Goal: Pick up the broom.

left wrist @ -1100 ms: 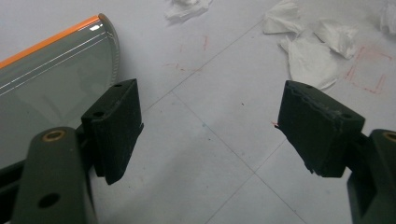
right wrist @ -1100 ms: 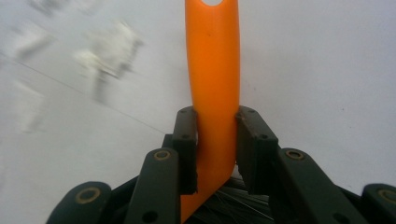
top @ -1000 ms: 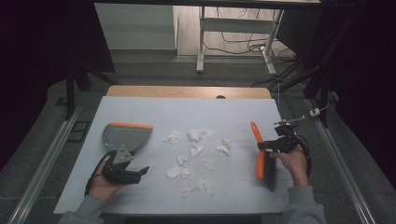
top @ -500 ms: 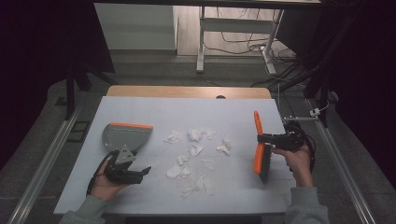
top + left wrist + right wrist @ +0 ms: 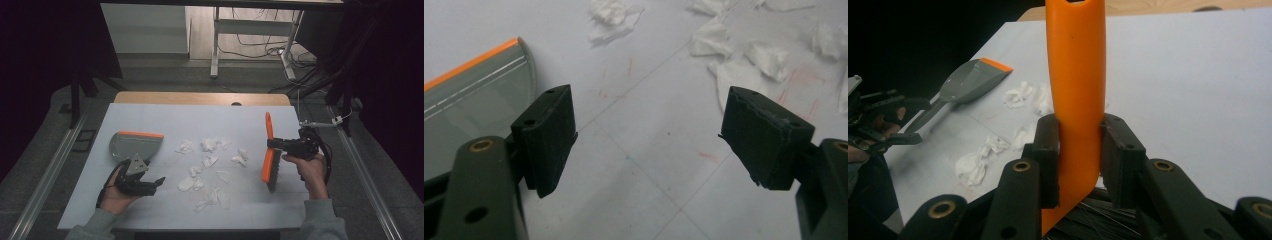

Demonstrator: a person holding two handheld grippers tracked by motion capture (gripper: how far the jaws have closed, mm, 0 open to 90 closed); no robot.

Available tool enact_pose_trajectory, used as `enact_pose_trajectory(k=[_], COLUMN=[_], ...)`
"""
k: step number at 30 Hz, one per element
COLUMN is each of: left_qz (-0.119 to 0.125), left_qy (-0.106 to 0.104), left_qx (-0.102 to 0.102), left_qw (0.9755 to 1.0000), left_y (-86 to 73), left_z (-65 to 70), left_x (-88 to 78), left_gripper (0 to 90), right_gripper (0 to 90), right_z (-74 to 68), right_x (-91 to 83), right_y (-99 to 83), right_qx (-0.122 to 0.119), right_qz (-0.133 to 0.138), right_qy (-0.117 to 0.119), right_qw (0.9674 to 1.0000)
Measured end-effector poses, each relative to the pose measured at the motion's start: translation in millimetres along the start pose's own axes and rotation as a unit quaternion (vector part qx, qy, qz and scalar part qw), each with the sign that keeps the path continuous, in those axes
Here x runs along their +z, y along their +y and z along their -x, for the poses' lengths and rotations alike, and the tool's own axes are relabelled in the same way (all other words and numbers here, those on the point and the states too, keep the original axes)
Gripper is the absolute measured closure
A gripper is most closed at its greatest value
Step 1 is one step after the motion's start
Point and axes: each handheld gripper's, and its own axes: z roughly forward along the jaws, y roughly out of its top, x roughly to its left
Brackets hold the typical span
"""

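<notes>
An orange hand brush with dark bristles stands nearly upright over the right side of the table, and my right gripper is shut on its handle. My right gripper clamps that handle between both pads. A grey dustpan with an orange lip lies at the left. Just in front of it my left gripper stands open, pointing right, nothing between its fingers. The left gripper hovers over bare table, the dustpan beside its left jaw. Crumpled white paper scraps lie scattered mid-table.
The white table top ends in a wooden strip at the back. Metal rails run along both sides. From the right gripper view, the other hand and its gripper sit next to the dustpan handle. Paper scraps lie ahead of the left jaws.
My right hand has lifted the brush a little and drawn it back, so it now stands more upright. The left gripper and the dustpan have stayed in place.
</notes>
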Motion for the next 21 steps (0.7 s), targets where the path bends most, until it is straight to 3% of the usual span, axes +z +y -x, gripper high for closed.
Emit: enact_pose_trajectory(k=[6, 10, 21], left_qz=[0.018, 0.033, 0.048], left_qy=[-0.012, -0.028, -0.06], left_qx=[0.004, 0.009, 0.048], left_qw=[0.9998, 0.999, 0.9959], left_y=[13.5, 26.0, 52.8], left_z=[7.6, 17.2, 49.3], left_x=[2.3, 5.9, 22.6], left_gripper=[22.7, 22.7, 23.4], right_gripper=[71.1, 71.1, 71.1], right_z=[-14.0, -21.9, -43.1], right_x=[12.4, 26.5, 51.3], right_y=[4.0, 3.5, 5.9], right_qx=[-0.003, -0.011, -0.028], right_qz=[0.015, 0.014, 0.026], right_qy=[0.018, 0.01, 0.016], right_qw=[0.9997, 0.9998, 0.9991])
